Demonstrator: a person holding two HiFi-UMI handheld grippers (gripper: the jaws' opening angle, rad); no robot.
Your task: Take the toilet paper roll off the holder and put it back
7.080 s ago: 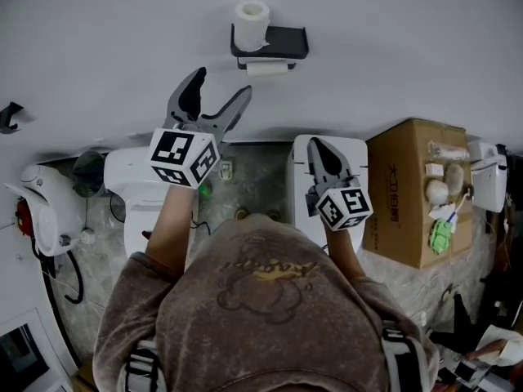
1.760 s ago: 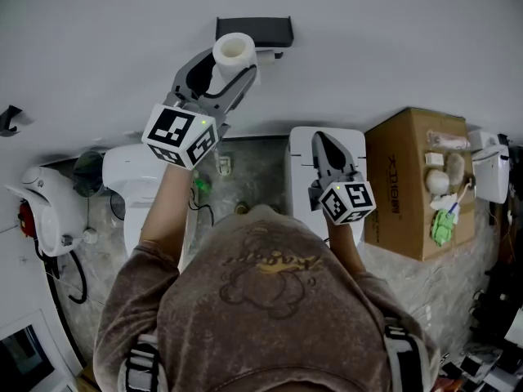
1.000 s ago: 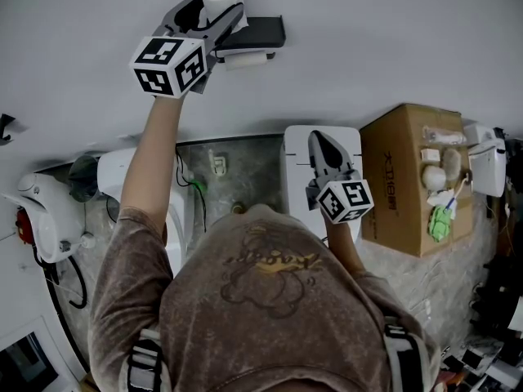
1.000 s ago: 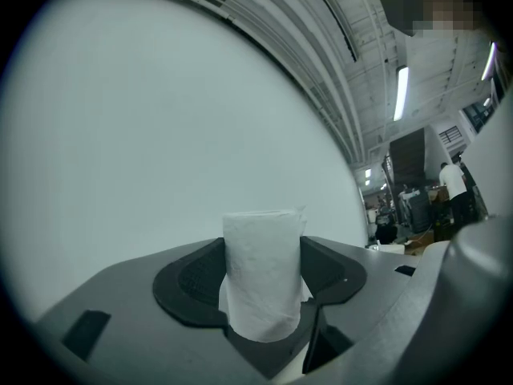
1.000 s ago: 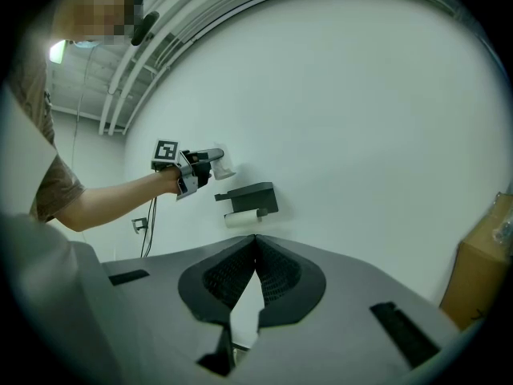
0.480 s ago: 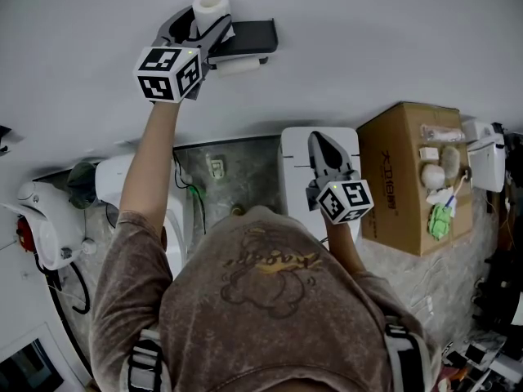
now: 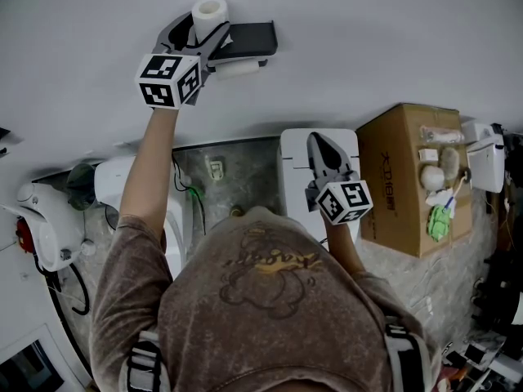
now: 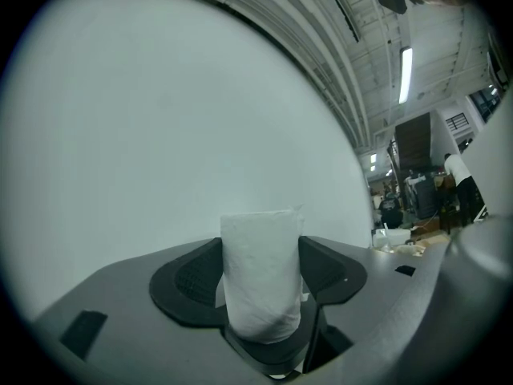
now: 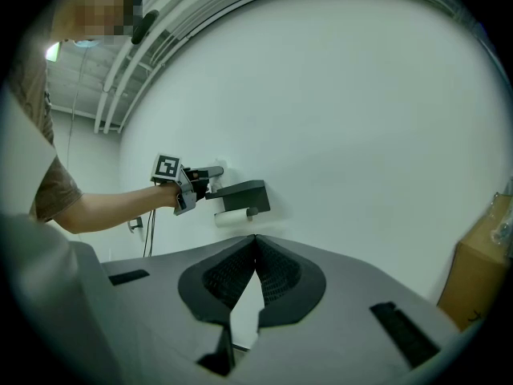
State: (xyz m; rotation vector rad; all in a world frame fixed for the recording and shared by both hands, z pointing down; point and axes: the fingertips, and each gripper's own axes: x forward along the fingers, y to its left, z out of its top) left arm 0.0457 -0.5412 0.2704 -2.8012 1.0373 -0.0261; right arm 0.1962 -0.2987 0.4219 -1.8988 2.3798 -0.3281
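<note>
A white toilet paper roll [image 7: 209,12] stands upright between the jaws of my left gripper [image 7: 206,21], which is shut on its sides. In the left gripper view the roll [image 8: 260,283] fills the gap of that gripper [image 8: 260,251], with bare white wall behind it. The roll is at the left end of the black wall holder [image 7: 252,37]; I cannot tell whether it touches the shelf. A second roll [image 7: 238,68] hangs under the holder. My right gripper [image 7: 323,148] is held low and shut with nothing in it, and in its own view the right gripper [image 9: 255,237] faces the holder [image 9: 240,192].
A white toilet [image 7: 122,188] stands below left. A white box-shaped unit [image 7: 296,178] sits under my right gripper. To its right is a cardboard box [image 7: 404,186] with small items on top. A white wall unit [image 7: 489,166] is at the far right.
Since the oldest frame the left gripper has closed on the roll and lifted it off the shelf. Over the last second it sank with the roll to the shelf's left end. The right gripper stayed still.
</note>
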